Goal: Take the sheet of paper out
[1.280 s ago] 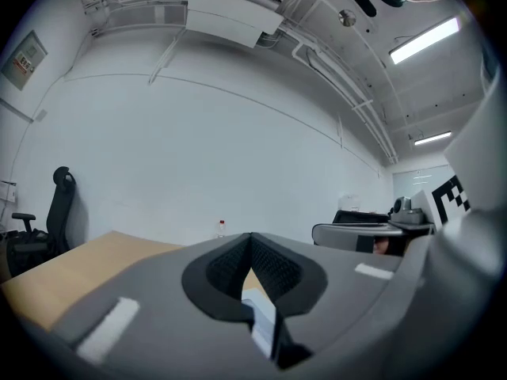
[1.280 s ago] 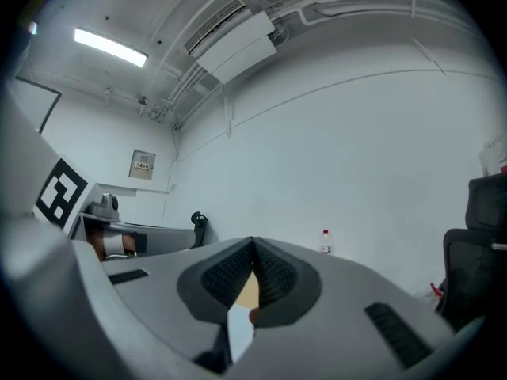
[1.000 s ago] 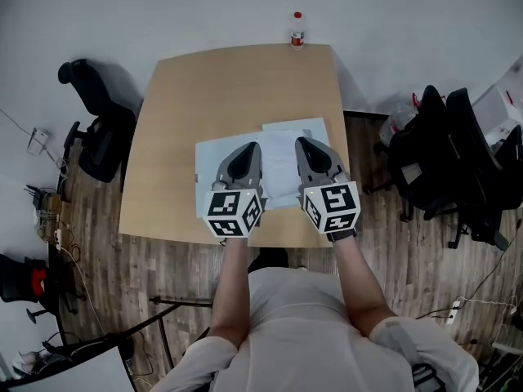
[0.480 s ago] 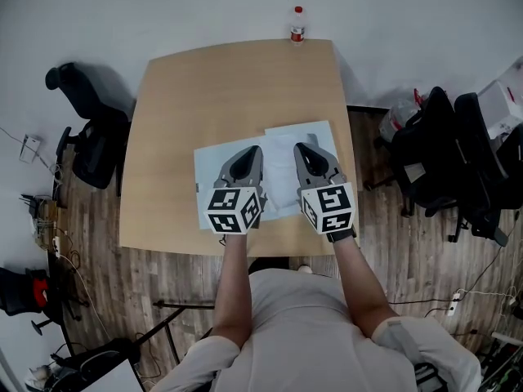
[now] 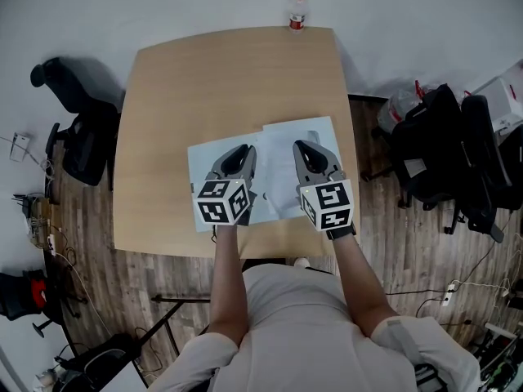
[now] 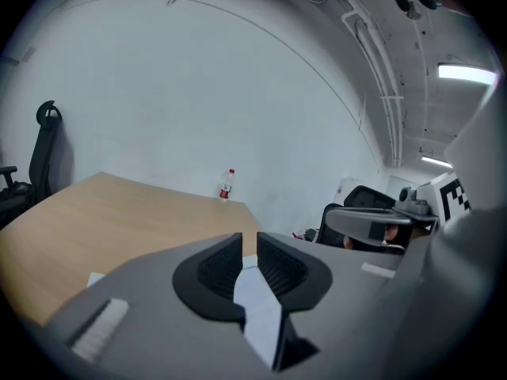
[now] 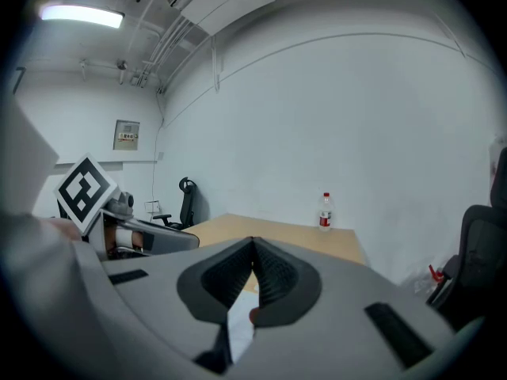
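- Since the sheet of paper (image 5: 278, 166) lies on the table (image 5: 204, 80), lengthwise near-to-far, under the right gripper (image 5: 305, 147) — jaws together — that one is nearer.
- To its left, the left gripper (image 5: 239, 149) — jaws just parting, empty — hovers over what seems a folder (image 5: 198, 162).

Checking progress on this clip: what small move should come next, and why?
Likely lower the left gripper onto the edge of the pale blue cover: its jaws have just been opening with nothing between them, it hangs above that cover, and the right gripper is shut over the white sheet.
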`<state>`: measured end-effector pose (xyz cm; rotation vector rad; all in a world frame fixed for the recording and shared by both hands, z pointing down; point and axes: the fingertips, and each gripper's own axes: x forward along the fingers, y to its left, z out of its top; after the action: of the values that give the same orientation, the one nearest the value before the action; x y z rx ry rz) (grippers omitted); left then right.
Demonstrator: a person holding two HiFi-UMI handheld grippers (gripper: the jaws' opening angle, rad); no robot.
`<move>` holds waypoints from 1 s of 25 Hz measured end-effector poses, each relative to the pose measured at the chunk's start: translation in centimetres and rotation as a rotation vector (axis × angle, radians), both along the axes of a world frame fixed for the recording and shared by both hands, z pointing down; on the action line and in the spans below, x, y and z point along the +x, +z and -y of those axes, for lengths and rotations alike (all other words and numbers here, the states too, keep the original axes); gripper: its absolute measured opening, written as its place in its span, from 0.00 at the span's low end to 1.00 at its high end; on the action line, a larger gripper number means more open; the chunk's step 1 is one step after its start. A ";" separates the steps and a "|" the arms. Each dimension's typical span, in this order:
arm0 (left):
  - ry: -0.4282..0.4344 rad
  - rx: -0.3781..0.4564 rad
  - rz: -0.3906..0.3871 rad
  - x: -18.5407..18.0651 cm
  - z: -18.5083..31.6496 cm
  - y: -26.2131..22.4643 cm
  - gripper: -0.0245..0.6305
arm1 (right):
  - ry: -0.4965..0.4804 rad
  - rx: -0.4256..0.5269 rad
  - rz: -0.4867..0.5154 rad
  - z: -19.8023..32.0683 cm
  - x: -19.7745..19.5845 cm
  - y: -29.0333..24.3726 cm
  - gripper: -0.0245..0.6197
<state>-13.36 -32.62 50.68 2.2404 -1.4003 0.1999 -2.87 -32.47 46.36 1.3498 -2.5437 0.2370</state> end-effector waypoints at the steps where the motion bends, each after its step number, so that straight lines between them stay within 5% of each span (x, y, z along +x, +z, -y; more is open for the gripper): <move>1: 0.003 -0.020 -0.001 -0.1 0.1 0.8 0.14 | 0.001 -0.007 -0.002 0.2 0.0 0.3 0.06; 14: 0.051 -0.234 -0.066 -0.1 1.3 9.0 0.20 | 0.023 -0.086 -0.018 2.6 0.7 3.7 0.06; 20: 0.144 -0.358 -0.129 1.7 0.5 12.2 0.28 | 0.029 -0.115 -0.010 3.4 1.4 5.2 0.06; 25: 0.177 -0.439 -0.083 2.1 -0.4 15.2 0.33 | 0.017 -0.139 -0.012 3.9 1.0 6.1 0.06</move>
<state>-11.25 -32.26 65.87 1.9756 -0.9983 0.4248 -1.84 -36.34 52.45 1.3176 -2.4565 0.3999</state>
